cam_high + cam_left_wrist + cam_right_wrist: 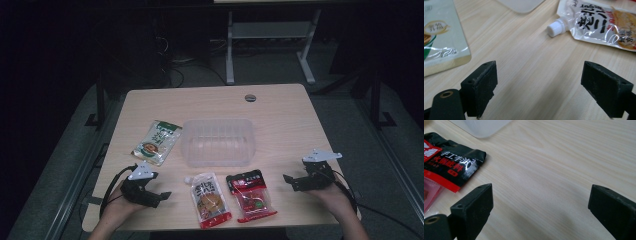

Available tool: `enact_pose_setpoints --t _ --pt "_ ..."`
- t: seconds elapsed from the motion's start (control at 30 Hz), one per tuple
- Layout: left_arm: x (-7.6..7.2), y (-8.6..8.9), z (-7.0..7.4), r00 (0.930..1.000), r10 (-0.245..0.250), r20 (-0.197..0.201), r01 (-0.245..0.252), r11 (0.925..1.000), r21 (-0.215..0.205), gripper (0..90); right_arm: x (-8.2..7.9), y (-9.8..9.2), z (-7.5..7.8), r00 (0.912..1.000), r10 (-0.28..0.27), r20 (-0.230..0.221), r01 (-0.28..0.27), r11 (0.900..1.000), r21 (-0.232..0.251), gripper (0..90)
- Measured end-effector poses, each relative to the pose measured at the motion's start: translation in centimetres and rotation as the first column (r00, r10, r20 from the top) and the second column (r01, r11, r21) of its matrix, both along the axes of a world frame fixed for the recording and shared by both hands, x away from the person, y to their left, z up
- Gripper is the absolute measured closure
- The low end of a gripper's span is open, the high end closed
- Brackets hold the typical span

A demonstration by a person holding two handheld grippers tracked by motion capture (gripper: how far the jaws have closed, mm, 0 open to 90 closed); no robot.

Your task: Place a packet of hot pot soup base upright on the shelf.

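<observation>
A clear plastic tub (218, 142) stands in the middle of the wooden table (280, 110). A green and white pouch (156, 141) lies to its left. In front of it lie a white spouted pouch (210, 198) and a red and black packet (251, 194). My left gripper (161, 196) rests at the near left, open, with bare table between its jaws. The spouted pouch (599, 23) and the green pouch (441, 37) lie ahead of it. My right gripper (290, 181) rests at the near right, open and holding nothing, with the red and black packet (449, 162) to its left.
A round grommet (250, 97) sits at the table's far edge. Beyond the table stand white desk legs (230, 50) and dark cables on a grey floor. A corner of the tub (480, 126) lies ahead of the right gripper.
</observation>
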State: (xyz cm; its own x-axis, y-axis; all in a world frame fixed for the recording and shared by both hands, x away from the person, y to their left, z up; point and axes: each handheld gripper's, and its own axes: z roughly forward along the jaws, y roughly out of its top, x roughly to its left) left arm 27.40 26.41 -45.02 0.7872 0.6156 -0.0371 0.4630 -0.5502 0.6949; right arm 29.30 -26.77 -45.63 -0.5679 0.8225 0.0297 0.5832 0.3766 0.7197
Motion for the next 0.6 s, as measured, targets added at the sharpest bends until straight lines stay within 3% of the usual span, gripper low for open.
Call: enact_pose_setpoints --t 0.03,0.13,0.37,0.6 --pt "0.1 0.2 -0.1 0.9997 0.015 -0.018 -0.015 0.9999 0.003 13.4 -0.1 0.0 0.0 1.0 -0.001 -0.007 0.001 1.0 0.005 5.6" --pt "0.1 0.3 -0.2 0.9996 0.017 -0.021 -0.017 0.9998 0.01 13.7 -0.5 -0.1 0.3 0.9999 0.009 -0.013 -0.009 1.0 0.014 7.5" --pt "0.1 0.6 -0.2 0.9993 0.018 -0.033 -0.018 0.9998 0.006 14.2 -2.4 -0.1 0.9 0.9957 0.079 -0.048 -0.078 0.997 0.021 23.4" --pt "0.0 0.5 0.0 0.9992 0.01 -0.04 -0.009 0.9999 0.014 14.1 -4.2 -0.3 1.2 0.9839 0.167 -0.065 -0.164 0.985 0.044 53.4"
